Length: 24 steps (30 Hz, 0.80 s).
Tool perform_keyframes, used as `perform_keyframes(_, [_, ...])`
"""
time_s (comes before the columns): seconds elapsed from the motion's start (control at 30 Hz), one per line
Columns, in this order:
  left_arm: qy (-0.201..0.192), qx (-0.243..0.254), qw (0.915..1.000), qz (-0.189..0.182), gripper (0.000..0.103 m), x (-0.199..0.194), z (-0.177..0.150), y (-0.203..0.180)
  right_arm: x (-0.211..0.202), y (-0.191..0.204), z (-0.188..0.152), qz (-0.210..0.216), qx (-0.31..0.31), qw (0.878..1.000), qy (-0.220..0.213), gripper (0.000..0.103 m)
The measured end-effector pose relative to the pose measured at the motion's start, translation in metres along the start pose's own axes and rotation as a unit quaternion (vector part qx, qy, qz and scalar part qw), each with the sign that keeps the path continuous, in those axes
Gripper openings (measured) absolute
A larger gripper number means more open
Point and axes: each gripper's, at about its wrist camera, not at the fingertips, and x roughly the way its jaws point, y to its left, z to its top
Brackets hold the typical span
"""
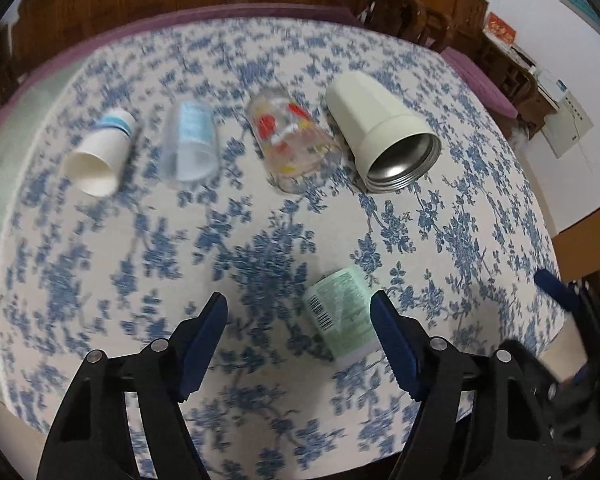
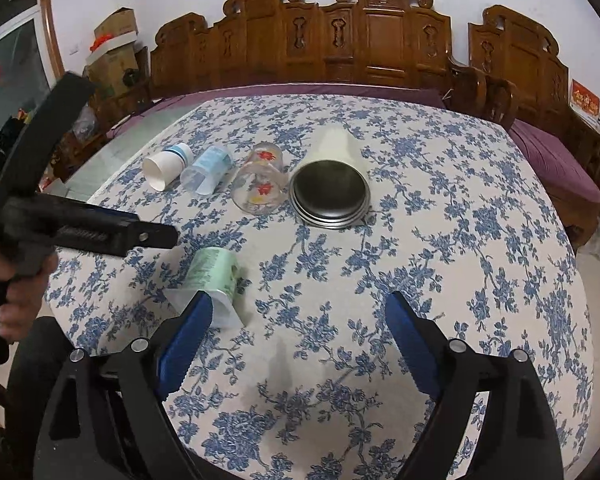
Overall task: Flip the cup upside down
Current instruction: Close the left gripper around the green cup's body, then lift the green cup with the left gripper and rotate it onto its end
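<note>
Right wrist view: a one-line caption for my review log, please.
Open right gripper above floral tablecloth; four cups lie in a row, green-labelled cup nearer, left gripper at left.

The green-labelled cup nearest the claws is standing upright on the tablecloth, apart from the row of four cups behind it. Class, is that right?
Not quite. The green-labelled cup lies on its side on the tablecloth, as the right wrist view shows. The rest holds: it sits apart from the row of four cups behind it.
</note>
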Motion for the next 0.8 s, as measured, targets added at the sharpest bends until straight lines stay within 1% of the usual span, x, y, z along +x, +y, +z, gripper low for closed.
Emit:
perform_keyframes(0.17, [0.052,-0.036,0.9979,-0.013,0.070,0.028,0.009,-0.006,0.002,-0.003,-0.004,0.007,0.008,1.000,0.000,0.090])
perform_keyframes(0.23, [0.067,-0.047,0.9965,-0.015,0.066,0.035,0.011,-0.008,0.004,-0.004,-0.006,0.011,0.007,1.000,0.005,0.090])
perform_keyframes(0.37, [0.096,-0.062,0.9933,-0.012,0.064,0.052,0.012,-0.012,0.005,-0.007,-0.007,0.013,0.011,1.000,0.007,0.090])
perform_keyframes(0.4, [0.103,-0.069,0.9922,-0.017,0.064,0.056,0.011,-0.013,0.005,-0.007,-0.007,0.013,0.013,1.000,0.007,0.090])
perform_keyframes(0.63, [0.132,-0.102,0.9854,-0.036,0.059,0.072,0.011,-0.012,0.006,-0.011,-0.007,0.011,0.015,1.000,0.010,0.090])
perform_keyframes(0.8, [0.138,-0.115,0.9829,-0.041,0.051,0.079,0.009,-0.008,0.010,-0.010,-0.010,0.010,0.013,1.000,0.015,0.090])
